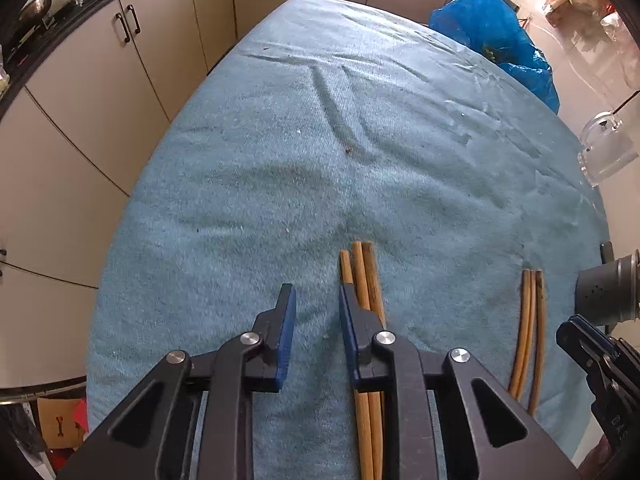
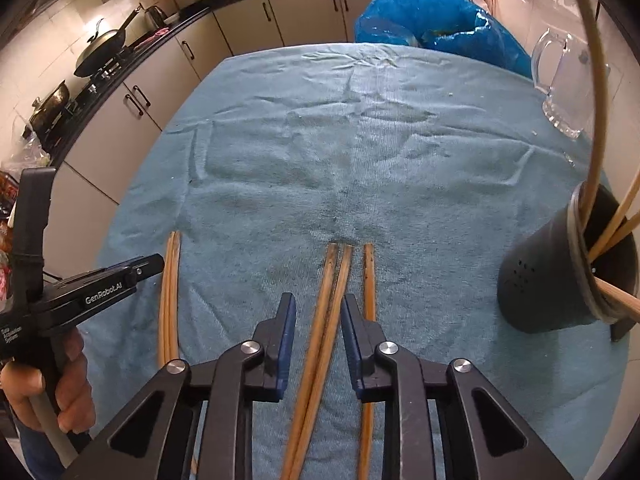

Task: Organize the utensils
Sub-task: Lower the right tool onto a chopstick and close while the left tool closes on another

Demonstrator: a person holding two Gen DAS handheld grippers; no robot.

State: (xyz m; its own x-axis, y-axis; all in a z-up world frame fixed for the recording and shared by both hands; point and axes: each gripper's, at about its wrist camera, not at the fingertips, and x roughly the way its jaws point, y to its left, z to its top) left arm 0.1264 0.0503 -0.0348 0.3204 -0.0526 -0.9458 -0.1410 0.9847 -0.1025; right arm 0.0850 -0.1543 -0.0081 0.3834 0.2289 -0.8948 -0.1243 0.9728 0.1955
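Two groups of wooden chopsticks lie on the blue towel-covered table, near its front edge. Right gripper point(image 2: 316, 320): jaws part-open, straddling two chopsticks point(image 2: 334, 280) of the right group, gap visible on both sides, pads not pressing; the third chopstick point(image 2: 369, 280) sits just outside its right finger. Left gripper point(image 1: 317, 312): jaws part-open over bare towel point(image 1: 280, 140), nothing between them; the left group point(image 1: 362, 268) lies beside and under its right finger. Dark holder point(image 2: 560, 276) with more sticks at the right edge, glass mug point(image 2: 564, 80) beyond.
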